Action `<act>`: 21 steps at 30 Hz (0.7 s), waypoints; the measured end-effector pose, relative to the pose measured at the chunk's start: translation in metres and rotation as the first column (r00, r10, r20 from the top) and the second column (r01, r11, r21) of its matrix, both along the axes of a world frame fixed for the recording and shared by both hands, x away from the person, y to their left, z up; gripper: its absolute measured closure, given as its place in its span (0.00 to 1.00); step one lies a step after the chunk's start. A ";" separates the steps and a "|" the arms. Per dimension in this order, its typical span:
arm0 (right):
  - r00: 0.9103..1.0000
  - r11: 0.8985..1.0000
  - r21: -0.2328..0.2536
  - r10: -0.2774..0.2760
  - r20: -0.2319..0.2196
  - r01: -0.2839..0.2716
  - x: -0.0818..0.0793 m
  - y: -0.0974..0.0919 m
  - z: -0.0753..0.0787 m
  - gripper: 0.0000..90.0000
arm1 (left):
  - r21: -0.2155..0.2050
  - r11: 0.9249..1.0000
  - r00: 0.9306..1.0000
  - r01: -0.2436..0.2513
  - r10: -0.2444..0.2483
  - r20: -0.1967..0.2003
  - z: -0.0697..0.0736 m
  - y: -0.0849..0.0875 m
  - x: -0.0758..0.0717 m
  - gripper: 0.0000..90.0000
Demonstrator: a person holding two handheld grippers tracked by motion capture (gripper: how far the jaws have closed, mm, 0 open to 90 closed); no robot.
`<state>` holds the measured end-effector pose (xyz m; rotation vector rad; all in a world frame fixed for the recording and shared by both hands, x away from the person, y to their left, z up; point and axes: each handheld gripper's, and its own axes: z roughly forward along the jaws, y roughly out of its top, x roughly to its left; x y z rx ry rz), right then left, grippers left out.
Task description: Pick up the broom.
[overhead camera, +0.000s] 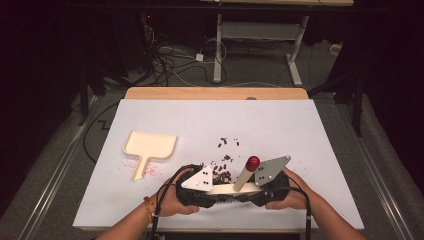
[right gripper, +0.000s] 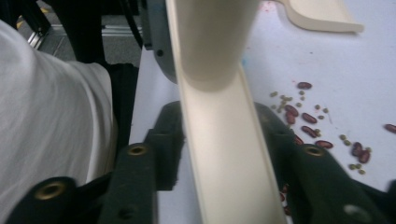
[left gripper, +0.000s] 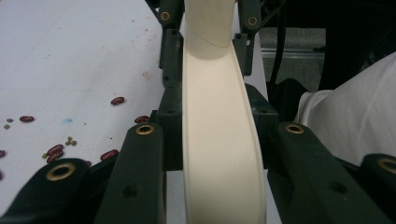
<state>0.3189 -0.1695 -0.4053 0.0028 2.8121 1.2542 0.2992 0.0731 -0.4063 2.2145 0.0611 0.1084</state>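
Gripping one cream brush (overhead camera: 235, 189) between them, the left gripper (overhead camera: 200, 187) and the right gripper (overhead camera: 272, 185) are facing each other at the lower centre of the high view, each with its jaws closed on an end of the brush's long flat head. Its rounded handle is slanting up toward the right, ending in a red cap (overhead camera: 252, 162). Just above it in the frame, dark red beans (overhead camera: 222, 167) and smaller greenish seeds (right gripper: 286, 99) are lying scattered on the white table (overhead camera: 300, 130).

Judging by this, the sweeping step is only being set up: the brush is being steadied low beside the spill, and the cream dustpan (overhead camera: 148, 147) is lying well apart at the centre left, flat, with its short handle pointing down the frame. The next move seems to call for freeing one gripper to fetch the dustpan, then drawing the beans toward its open edge.

The brush head (left gripper: 219, 140) is looking smooth, matte and gently curved with a raised rim; the beans are glossy and oval
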 end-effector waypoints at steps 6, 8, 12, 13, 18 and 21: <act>1.000 1.000 -0.019 -0.006 0.024 0.007 -0.003 0.002 -0.004 0.74 | 0.007 1.000 1.000 -0.019 0.019 0.015 -0.002 0.000 0.002 0.66; 0.999 0.999 -0.021 -0.027 0.026 0.027 -0.003 0.002 -0.003 0.74 | 0.005 0.999 0.998 -0.053 0.053 0.031 -0.001 0.003 0.003 0.64; 0.994 0.995 -0.013 -0.093 0.057 0.094 -0.001 0.000 0.000 0.75 | -0.020 0.990 0.987 -0.137 0.139 0.084 0.008 0.013 0.003 0.53; 0.993 0.996 -0.007 -0.094 0.067 0.094 0.001 -0.001 0.001 0.75 | -0.020 0.990 0.987 -0.137 0.139 0.084 0.008 0.013 0.003 0.49; 0.984 0.987 0.008 -0.162 0.073 0.162 0.006 -0.010 0.007 0.75 | -0.022 0.971 0.957 -0.239 0.239 0.165 0.011 0.026 0.000 0.34; 0.977 0.979 0.023 -0.206 0.062 0.205 0.008 -0.016 0.011 0.75 | -0.020 0.953 0.933 -0.304 0.302 0.198 0.008 0.036 -0.002 0.29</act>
